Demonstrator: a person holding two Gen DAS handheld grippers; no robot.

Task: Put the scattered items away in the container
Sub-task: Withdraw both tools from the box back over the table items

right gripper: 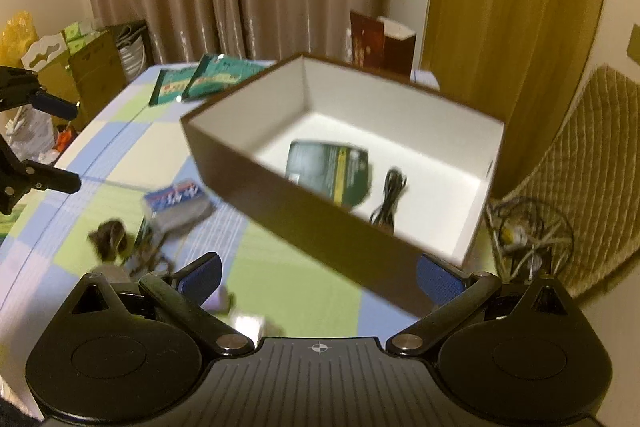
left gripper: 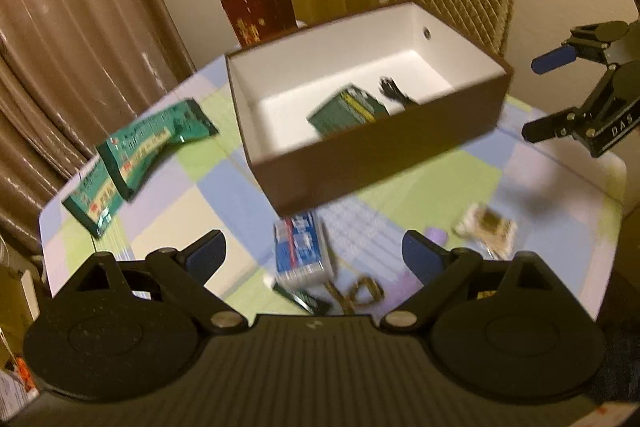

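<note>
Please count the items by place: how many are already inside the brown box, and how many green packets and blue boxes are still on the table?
Inside the brown box: 2 (dark green packet, black cable)
Green packets on the table: 2 (one, another)
Blue boxes on the table: 1 (blue box)
Total: 5
Some small blurred items near the blue box are not counted.

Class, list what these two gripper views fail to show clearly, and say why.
- Print on the blue packet: left view, motion blur.
- Brownish tangle on the table: right view, too blurred to identify.
- Box floor near its front wall: both views, wall hides it.
- Small pale item: right view, hand-held gripper body covers part of it.
</note>
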